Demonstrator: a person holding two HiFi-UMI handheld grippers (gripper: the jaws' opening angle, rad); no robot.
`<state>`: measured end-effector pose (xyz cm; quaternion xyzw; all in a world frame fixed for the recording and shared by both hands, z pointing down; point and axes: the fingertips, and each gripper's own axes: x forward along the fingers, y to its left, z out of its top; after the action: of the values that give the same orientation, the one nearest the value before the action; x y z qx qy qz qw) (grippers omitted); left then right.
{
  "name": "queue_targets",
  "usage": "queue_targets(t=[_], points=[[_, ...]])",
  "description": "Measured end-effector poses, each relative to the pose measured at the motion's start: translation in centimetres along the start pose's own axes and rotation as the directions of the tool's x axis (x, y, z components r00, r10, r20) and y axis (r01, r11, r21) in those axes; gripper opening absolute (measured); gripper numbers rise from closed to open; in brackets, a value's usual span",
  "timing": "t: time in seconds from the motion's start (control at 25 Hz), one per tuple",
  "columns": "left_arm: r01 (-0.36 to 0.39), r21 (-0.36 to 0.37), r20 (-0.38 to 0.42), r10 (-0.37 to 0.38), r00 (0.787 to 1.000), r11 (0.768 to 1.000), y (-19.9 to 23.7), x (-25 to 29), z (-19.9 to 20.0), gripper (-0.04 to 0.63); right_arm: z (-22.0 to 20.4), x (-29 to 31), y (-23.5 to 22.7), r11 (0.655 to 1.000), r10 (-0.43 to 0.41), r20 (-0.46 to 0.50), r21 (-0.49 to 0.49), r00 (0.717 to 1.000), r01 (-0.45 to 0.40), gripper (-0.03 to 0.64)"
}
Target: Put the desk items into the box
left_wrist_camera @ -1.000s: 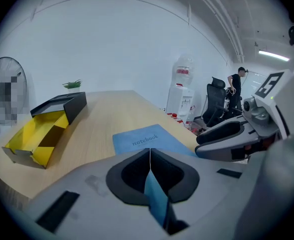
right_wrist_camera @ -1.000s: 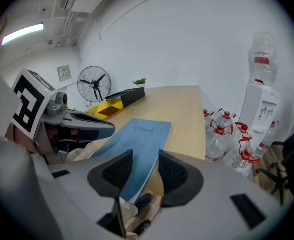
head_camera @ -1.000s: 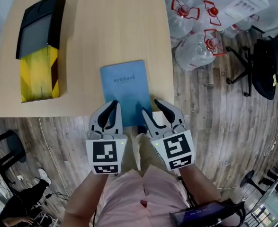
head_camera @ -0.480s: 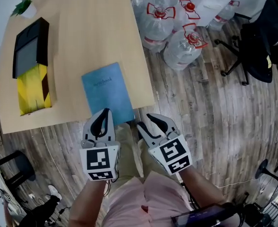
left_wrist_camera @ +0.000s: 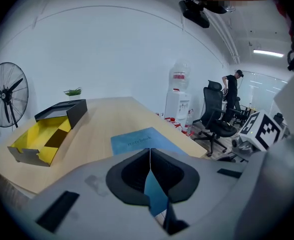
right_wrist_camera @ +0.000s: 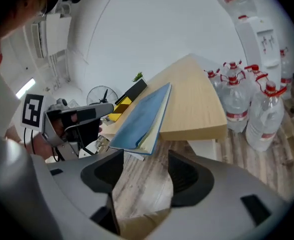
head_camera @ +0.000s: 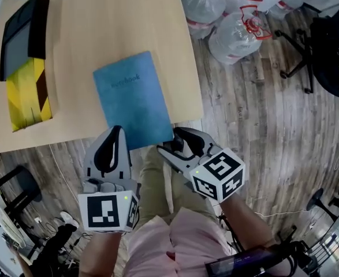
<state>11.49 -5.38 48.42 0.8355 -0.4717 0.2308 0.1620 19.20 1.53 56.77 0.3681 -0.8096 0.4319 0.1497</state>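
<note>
Notebook [head_camera: 131, 94] lying on desk [head_camera: 123, 16], its near end overhanging; box [head_camera: 25, 88] sitting well left of notebook. Right gripper [head_camera: 170, 142] gaping wide, empty, just off notebook's overhang. Left gripper [head_camera: 116, 130] pinching closed, probably on nothing (blue showing behind tips). Risk: a clumsy nudge tipping notebook off the edge.

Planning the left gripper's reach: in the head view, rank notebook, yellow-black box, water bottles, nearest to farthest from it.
1. Notebook, just ahead of the left gripper.
2. Yellow-black box, far left.
3. Water bottles, upper right.

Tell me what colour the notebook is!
The notebook is blue. The head view shows it best.
</note>
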Motion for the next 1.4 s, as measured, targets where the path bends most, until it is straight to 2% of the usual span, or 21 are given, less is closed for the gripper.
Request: queue_targets(t=[0.2, 0.4, 0.52, 0.8, 1.08, 1.16, 1.28, 1.4], points=[[0.026, 0.005, -0.044, -0.025, 0.999, 1.0, 0.2, 0.3, -1.9, 0.015, -0.6, 2.3, 0.3, 0.988, 0.095, 0.008, 0.119, 0.995, -0.095, 0.306], [0.038, 0.005, -0.065, -0.038, 0.997, 0.999, 0.4, 0.7, -2.8, 0.015, -0.3, 2.5, 1.0, 0.941, 0.215, 0.096, 0.248, 0.972, -0.232, 0.311], [0.046, 0.001, -0.07, -0.046, 0.996, 0.999, 0.4, 0.6, -3.0, 0.015, -0.1, 2.3, 1.3, 0.925, 0.239, 0.133, 0.27, 0.962, -0.267, 0.314], [0.057, -0.043, -0.086, -0.06, 0.995, 0.997, -0.5, 0.7, -2.6, 0.015, 0.5, 2.5, 2.0, 0.909, 0.283, 0.129, 0.28, 0.95, -0.308, 0.334], [0.033, -0.018, -0.074, -0.034, 0.997, 0.999, 0.6, 0.2, -2.4, 0.015, 0.6, 3.9, 1.3, 0.869, 0.304, 0.139, 0.365, 0.943, -0.334, 0.263], [0.026, -0.03, -0.075, -0.028, 0.997, 0.999, 0.8, 0.0, -2.3, 0.015, 0.6, 4.0, 1.5, 0.858, 0.317, 0.134, 0.38, 0.939, -0.344, 0.237], [0.032, -0.046, -0.068, -0.035, 0.997, 0.998, 0.4, -0.3, -1.8, 0.015, 1.0, 4.0, 2.3, 0.844, 0.329, 0.141, 0.4, 0.934, -0.358, 0.168], [0.036, -0.041, -0.045, -0.037, 0.998, 0.999, 0.0, -0.7, -1.0, 0.015, 1.5, 3.9, 2.9, 0.845, 0.317, 0.147, 0.406, 0.937, -0.349, 0.088]])
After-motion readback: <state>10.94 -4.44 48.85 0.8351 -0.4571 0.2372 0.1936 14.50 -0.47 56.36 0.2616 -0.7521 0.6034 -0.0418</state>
